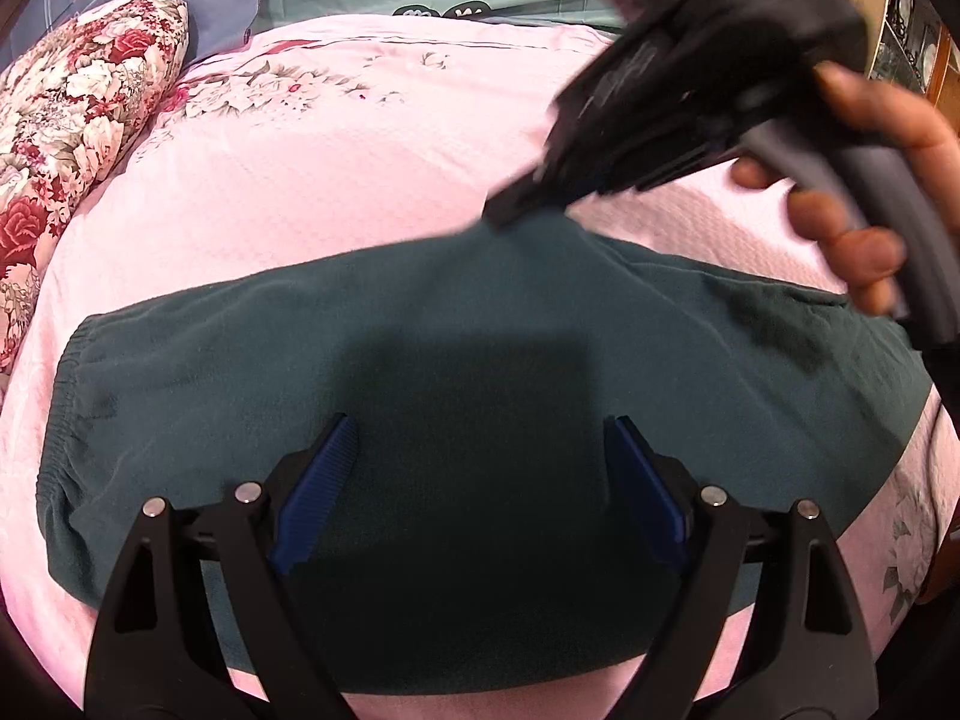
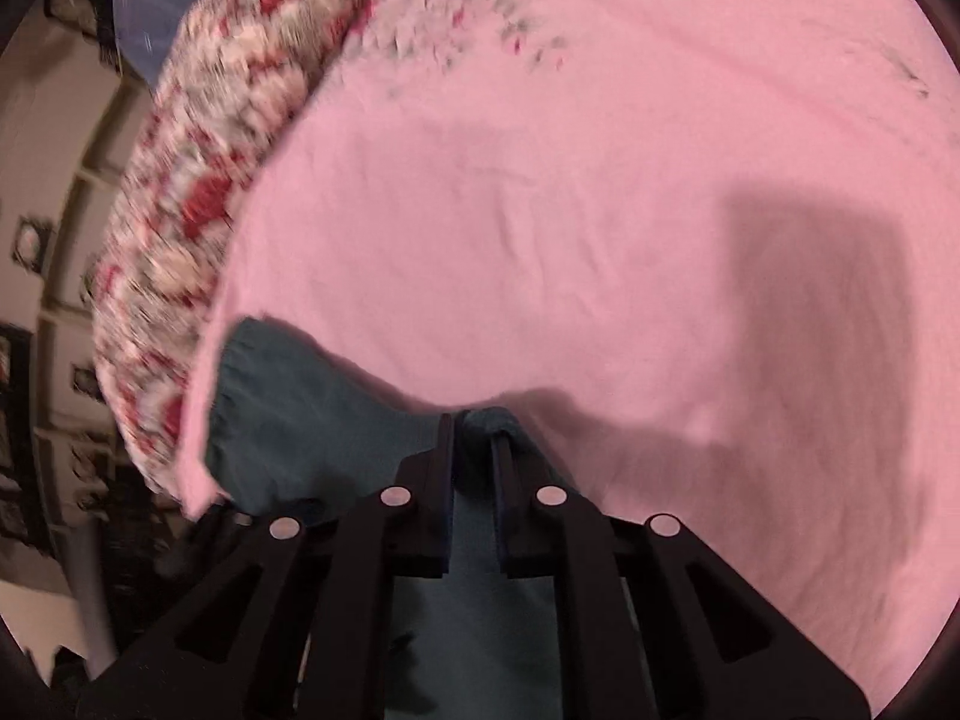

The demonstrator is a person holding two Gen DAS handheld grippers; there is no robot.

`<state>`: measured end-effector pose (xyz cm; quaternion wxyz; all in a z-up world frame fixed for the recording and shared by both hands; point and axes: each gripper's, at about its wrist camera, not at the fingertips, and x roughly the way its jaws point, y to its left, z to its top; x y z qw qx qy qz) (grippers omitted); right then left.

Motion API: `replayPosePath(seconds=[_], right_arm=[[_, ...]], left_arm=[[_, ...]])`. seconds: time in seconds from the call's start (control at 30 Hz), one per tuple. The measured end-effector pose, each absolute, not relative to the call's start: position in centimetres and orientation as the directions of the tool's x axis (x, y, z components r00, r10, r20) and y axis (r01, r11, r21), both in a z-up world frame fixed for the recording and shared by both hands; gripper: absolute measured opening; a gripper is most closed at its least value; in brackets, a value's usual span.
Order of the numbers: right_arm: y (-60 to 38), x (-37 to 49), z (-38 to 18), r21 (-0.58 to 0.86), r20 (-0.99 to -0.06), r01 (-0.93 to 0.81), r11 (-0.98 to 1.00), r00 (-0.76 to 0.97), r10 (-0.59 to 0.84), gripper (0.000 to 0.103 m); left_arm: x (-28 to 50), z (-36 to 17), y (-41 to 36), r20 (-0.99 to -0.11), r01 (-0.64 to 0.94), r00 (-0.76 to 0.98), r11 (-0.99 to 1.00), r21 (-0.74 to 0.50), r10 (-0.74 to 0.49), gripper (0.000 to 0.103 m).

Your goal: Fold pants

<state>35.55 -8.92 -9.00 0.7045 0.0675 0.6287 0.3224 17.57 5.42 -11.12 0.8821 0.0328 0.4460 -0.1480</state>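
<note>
My right tool is clenched on the pants' far edge, while my left tool hangs released above their middle.

The dark teal, soft fleece pants lie flat across my pink bed, spread wide from side to side, the gathered elastic waistband at the left end. Their far edge is pulled up into a small peak near the middle.

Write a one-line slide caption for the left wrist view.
Left gripper open above dark green pants on a pink bedspread, right gripper pinching their far edge.
</note>
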Motion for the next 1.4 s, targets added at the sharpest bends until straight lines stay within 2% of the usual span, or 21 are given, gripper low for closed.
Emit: replayPosePath(seconds=[0.1,0.2,0.23,0.3,0.4,0.47,0.53,0.63,0.7,0.73,0.8,0.87,0.97,1.03,1.1,1.13,1.17,1.2,1.27,1.33,1.4], right_arm=[[-8.9,36.1,-8.8,0.510,-0.836,-0.408,0.757,-0.028,0.548,0.010],[-10.5,36.6,-8.1,0.583,-0.792,-0.398,0.708,-0.081,0.605,0.012],[-11.1,36.7,-7.8,0.603,-0.779,-0.389,0.697,-0.096,0.620,0.017],[-12.6,37.0,-7.0,0.553,-0.809,-0.383,0.740,-0.037,0.586,0.049],[-16.0,38.2,-6.0,0.587,-0.782,-0.285,0.758,0.043,0.621,0.049],[-15.9,37.3,-5.1,0.620,-0.750,-0.291,0.728,0.052,0.660,0.049],[-13.8,35.1,-4.4,0.645,-0.725,-0.339,0.685,0.011,0.688,0.046],[-10.0,30.9,-5.4,0.606,-0.755,-0.428,0.670,-0.043,0.655,0.019],[-9.4,30.2,-7.8,0.548,-0.809,-0.393,0.739,-0.024,0.587,0.013],[-9.7,30.4,-8.6,0.512,-0.830,-0.377,0.772,0.015,0.558,0.001],[-11.4,31.0,-9.4,0.561,-0.793,-0.307,0.768,0.066,0.606,0.000],[-12.6,30.3,-8.6,0.591,-0.762,-0.277,0.757,0.114,0.637,0.007],[-15.9,26.1,-4.0,0.623,-0.681,-0.326,0.711,0.223,0.698,0.029],[-20.6,22.7,-0.8,0.585,-0.642,-0.344,0.734,0.357,0.679,0.042],[-27.3,19.1,1.4,0.569,-0.603,-0.281,0.773,0.497,0.624,0.054],[-31.4,16.9,2.1,0.559,-0.593,-0.209,0.802,0.576,0.563,0.059],[-34.9,14.9,2.2,0.539,-0.597,-0.136,0.831,0.635,0.491,0.069],[-38.6,12.3,2.1,0.492,-0.622,-0.026,0.870,0.689,0.372,0.074],[-44.2,7.7,1.1,0.415,-0.672,0.171,0.894,0.720,0.174,0.074],[-49.6,3.5,-0.9,0.412,-0.702,0.332,0.849,0.709,0.064,0.074],[-53.1,0.9,-3.0,0.442,-0.722,0.433,0.786,0.691,0.026,0.074]], left_arm=[[17.6,-11.0,5.6,-0.795,0.291,0.559,0.954,-0.079,-0.236,0.087],[17.7,-11.1,5.6,-0.796,0.291,0.558,0.954,-0.077,-0.234,0.087],[17.7,-11.1,5.5,-0.796,0.292,0.558,0.953,-0.075,-0.234,0.087],[17.7,-11.2,5.4,-0.798,0.295,0.556,0.953,-0.071,-0.232,0.088],[17.7,-11.1,5.5,-0.798,0.296,0.556,0.952,-0.072,-0.233,0.089],[17.7,-11.1,5.6,-0.797,0.296,0.556,0.952,-0.077,-0.237,0.089],[17.7,-11.1,5.5,-0.798,0.297,0.556,0.952,-0.072,-0.233,0.089],[17.8,-11.2,5.6,-0.799,0.297,0.557,0.953,-0.065,-0.228,0.089],[17.8,-11.2,5.6,-0.799,0.298,0.557,0.953,-0.060,-0.225,0.089],[17.8,-11.2,5.6,-0.801,0.297,0.556,0.953,-0.058,-0.222,0.089],[17.9,-11.2,5.5,-0.803,0.294,0.554,0.954,-0.058,-0.220,0.089],[17.8,-11.0,5.5,-0.801,0.292,0.559,0.955,-0.052,-0.215,0.089],[17.3,-9.9,5.7,-0.781,0.262,0.593,0.964,-0.047,-0.199,0.088],[16.4,-8.3,4.8,-0.755,0.288,0.607,0.954,-0.082,-0.249,0.088],[15.0,-6.6,2.4,-0.727,0.356,0.617,0.930,-0.085,-0.303,0.088],[14.1,-5.8,0.6,-0.712,0.408,0.614,0.909,-0.082,-0.340,0.089],[13.3,-5.2,-1.2,-0.702,0.457,0.605,0.886,-0.080,-0.376,0.089],[12.5,-4.8,-3.0,-0.695,0.498,0.594,0.864,-0.077,-0.404,0.090],[11.5,-4.9,-6.7,-0.697,0.565,0.555,0.821,-0.084,-0.454,0.090],[11.2,-5.9,-9.8,-0.718,0.596,0.512,0.797,-0.098,-0.471,0.090],[11.2,-7.0,-12.2,-0.738,0.610,0.482,0.785,-0.105,-0.473,0.090]])
